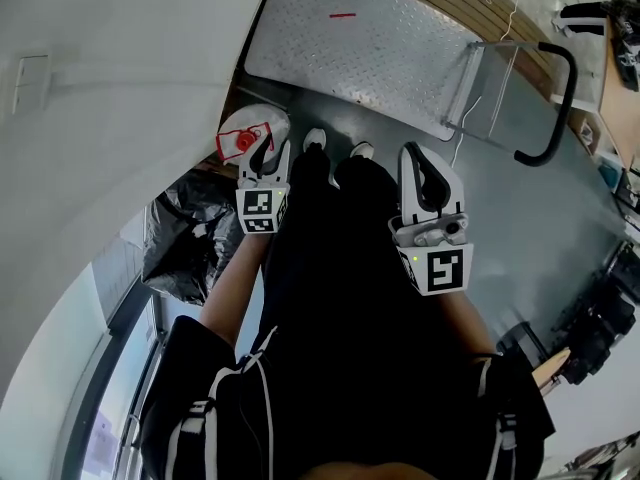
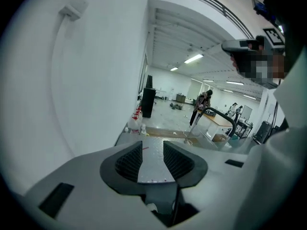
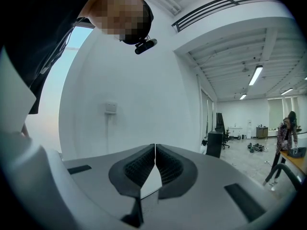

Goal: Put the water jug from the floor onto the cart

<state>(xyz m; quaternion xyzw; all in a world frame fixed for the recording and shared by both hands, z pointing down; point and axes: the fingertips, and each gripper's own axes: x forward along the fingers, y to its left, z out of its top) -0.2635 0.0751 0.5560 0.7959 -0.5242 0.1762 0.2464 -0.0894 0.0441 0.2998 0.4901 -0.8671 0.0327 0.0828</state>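
The water jug (image 1: 238, 125), clear with a red cap and red tag, stands on the floor by the white wall, left of my feet. The left gripper (image 1: 268, 154) hangs just right of the jug's top, its jaws open with nothing between them; in the left gripper view (image 2: 152, 148) the cart's metal deck shows through the gap. The cart (image 1: 360, 43) is a flat diamond-plate platform ahead of me, with a black handle (image 1: 560, 98) at its right end. My right gripper (image 1: 428, 168) is shut and empty over the floor; its pads (image 3: 144, 164) meet.
A black plastic bag (image 1: 190, 233) lies against the wall behind the jug. My shoes (image 1: 315, 140) stand just short of the cart's near edge. Small bottles (image 2: 135, 127) sit by the wall beyond the cart. A person (image 2: 202, 103) stands far off in the hall.
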